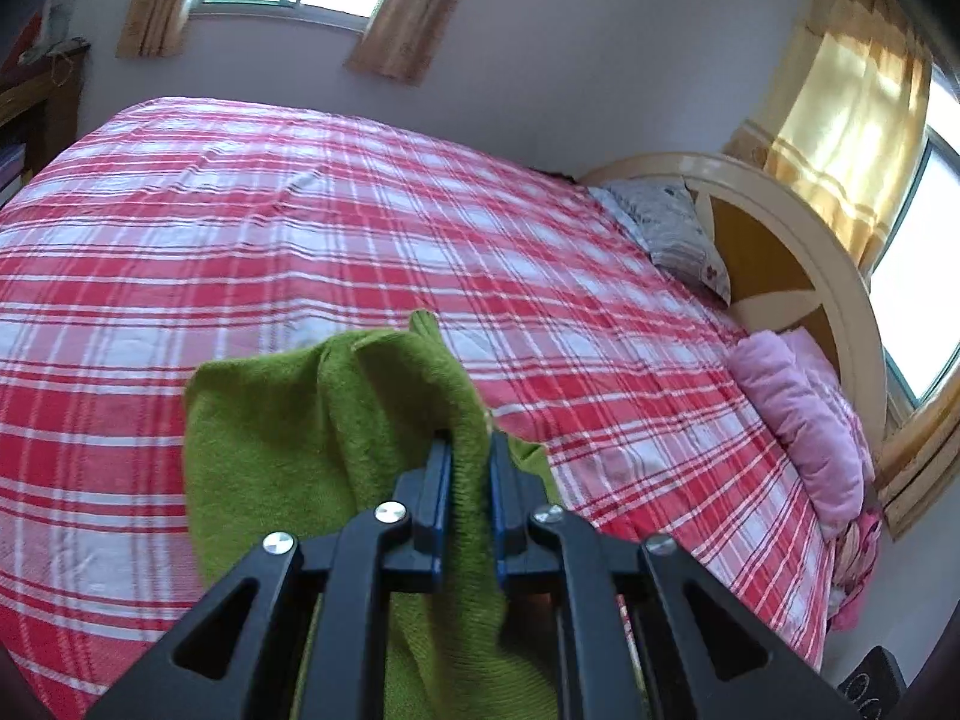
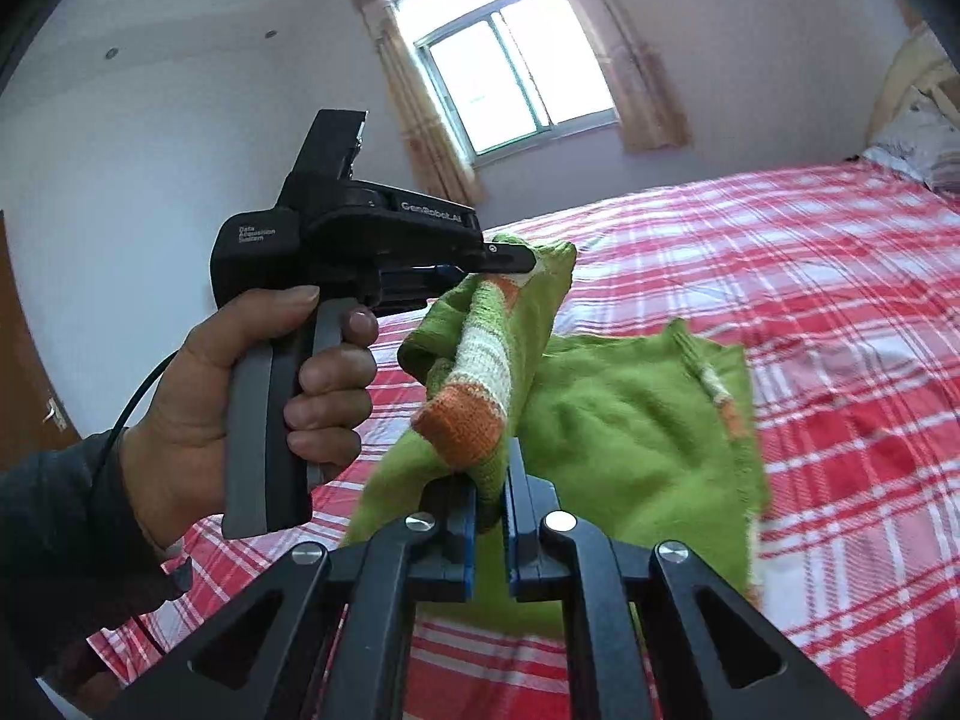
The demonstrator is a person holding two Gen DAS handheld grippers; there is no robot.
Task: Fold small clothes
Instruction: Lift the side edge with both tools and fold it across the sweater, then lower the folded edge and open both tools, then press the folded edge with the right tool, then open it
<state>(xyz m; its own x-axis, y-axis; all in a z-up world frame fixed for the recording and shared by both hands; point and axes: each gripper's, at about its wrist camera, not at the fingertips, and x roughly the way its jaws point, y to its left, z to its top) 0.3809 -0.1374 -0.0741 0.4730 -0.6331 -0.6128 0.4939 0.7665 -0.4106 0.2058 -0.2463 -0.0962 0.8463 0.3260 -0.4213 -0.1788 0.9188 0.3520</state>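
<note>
Knitwear hangs between the two tools above the bed (image 1: 252, 222): a small green sweater (image 2: 636, 420), lifted clear of the red-and-white plaid sheet at the top and draping down toward it. The left gripper (image 1: 469, 456) has its blue pads pinched on a ribbed green edge, the cloth bunched in the narrow gap and spilling out toward ten o'clock in its own view. The right gripper (image 2: 491, 492) is likewise closed on fabric, clamping the garment just below an orange-and-white striped cuff (image 2: 474, 396) that stands up at twelve o'clock from the fingers.

From the right wrist view, the left gripper (image 2: 510, 258) sits at about eleven o'clock, higher and farther away, held by the person's left hand (image 2: 258, 396). The stretch of sweater between the two pinch points runs roughly from six to twelve o'clock there, so that line looks like the working axis, with the loose body of the garment sagging off toward three o'clock. Whether the lower hem touches the sheet is hard to say; motion blur smears that edge.

My judgement is that a fold or a lay-down comes next, and it turns on swinging the hanging body under this held line. Both tools grip the top, so neither is nearer the free hem; the right one sits closer to the bed surface.
</note>
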